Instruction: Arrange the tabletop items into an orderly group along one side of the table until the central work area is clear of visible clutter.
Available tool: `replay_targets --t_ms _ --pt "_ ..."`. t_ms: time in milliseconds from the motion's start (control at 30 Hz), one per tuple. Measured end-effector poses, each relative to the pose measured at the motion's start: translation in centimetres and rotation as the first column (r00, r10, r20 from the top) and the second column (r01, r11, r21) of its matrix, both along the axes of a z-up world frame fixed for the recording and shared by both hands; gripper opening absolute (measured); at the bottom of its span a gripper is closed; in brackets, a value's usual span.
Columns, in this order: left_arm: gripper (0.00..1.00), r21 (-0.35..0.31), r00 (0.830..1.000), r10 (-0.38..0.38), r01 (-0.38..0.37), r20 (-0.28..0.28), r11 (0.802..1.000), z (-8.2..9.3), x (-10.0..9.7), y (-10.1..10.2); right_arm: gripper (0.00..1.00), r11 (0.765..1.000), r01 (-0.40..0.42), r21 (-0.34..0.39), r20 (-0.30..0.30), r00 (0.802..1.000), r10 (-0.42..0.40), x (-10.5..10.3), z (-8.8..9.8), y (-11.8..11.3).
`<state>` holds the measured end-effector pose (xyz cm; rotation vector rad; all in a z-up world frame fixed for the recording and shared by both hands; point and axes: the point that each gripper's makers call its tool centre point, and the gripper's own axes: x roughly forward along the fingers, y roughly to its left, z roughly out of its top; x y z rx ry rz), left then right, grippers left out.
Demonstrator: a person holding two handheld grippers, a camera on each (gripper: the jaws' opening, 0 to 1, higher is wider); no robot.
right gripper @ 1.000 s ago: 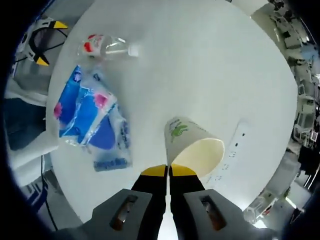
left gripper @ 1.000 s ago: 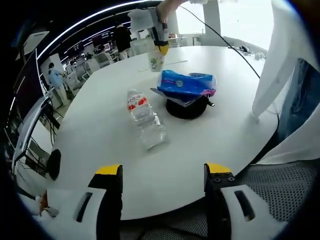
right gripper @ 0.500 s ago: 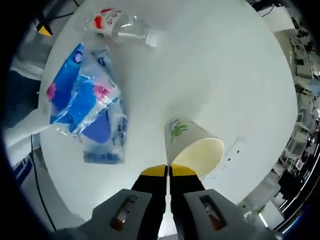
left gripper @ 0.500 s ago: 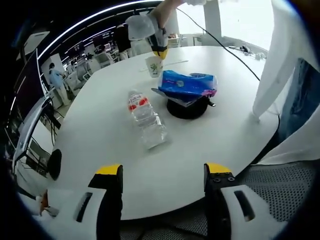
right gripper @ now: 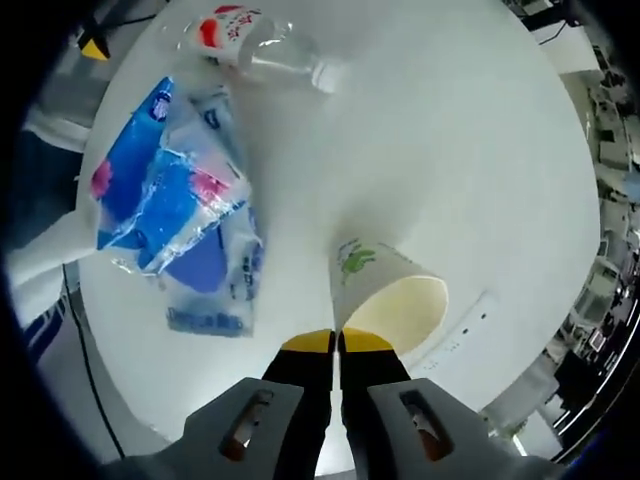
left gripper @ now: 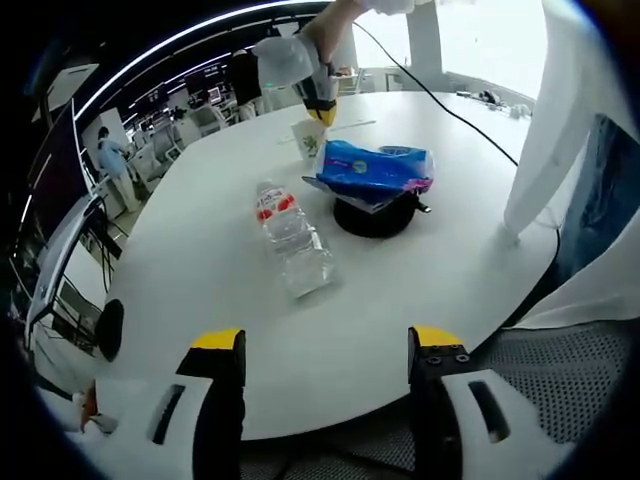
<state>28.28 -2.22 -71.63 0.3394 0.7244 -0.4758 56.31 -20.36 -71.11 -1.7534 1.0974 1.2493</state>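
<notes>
- Paper cup (right gripper: 385, 300), white with a small green print, is pinched at its rim by the right gripper (right gripper: 337, 345), whose yellow-tipped jaws are pressed together on the cup wall (the open mouth faces the camera in the right gripper view).
- From the left gripper view the same cup (left gripper: 309, 137) sits at the far side of the white round table (left gripper: 200, 270), close by the blue packet, with the right gripper (left gripper: 318, 103) reaching down to it from above.
- Blue plastic packet (left gripper: 375, 170) lies on top of a black round object (left gripper: 375, 218), near the table's middle; in the right gripper view the packet (right gripper: 170, 215) is left of the cup.
- Clear water bottle (left gripper: 288, 236) with a red label lies on its side just beside the packet.
- Left gripper (left gripper: 325, 345) hangs off the near table edge, jaws wide apart, nothing between them.
- White power strip (right gripper: 455, 335) lies on the table behind the cup.
</notes>
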Motion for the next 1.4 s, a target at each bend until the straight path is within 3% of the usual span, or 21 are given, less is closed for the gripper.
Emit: replay_targets --t_ms 433,733,900,1000,1167,1400 --pt "0.67 0.003 1.000 0.004 -0.004 0.006 1.000 0.1 0.1 0.1 0.02 0.999 0.036 0.034 0.005 0.999 -0.036 -0.5 0.0 0.4" --pt "0.67 0.004 1.000 0.004 -0.004 0.008 1.000 0.2 0.1 0.1 0.19 0.992 0.087 0.096 0.015 0.996 -0.089 -0.7 0.1 0.4" --pt "0.67 0.005 1.000 -0.004 0.004 0.005 1.000 0.1 0.0 0.0 0.40 0.973 0.151 0.176 0.037 0.986 -0.160 -0.7 0.7 0.4" --pt "0.67 0.009 1.000 -0.011 0.011 0.003 1.000 0.0 -0.1 -0.1 0.42 0.971 0.142 0.193 0.034 0.988 -0.152 -1.2 1.1 0.2" --pt "0.67 0.012 1.000 -0.026 0.026 -0.009 1.000 -0.2 -0.3 -0.4 0.57 0.942 0.188 0.279 0.052 0.976 -0.210 -1.6 2.0 0.4" --pt "0.67 0.019 0.999 -0.042 0.042 -0.025 0.999 -0.5 -0.6 -0.6 0.72 0.925 0.147 0.352 0.126 0.971 -0.202 -2.1 3.9 0.3"
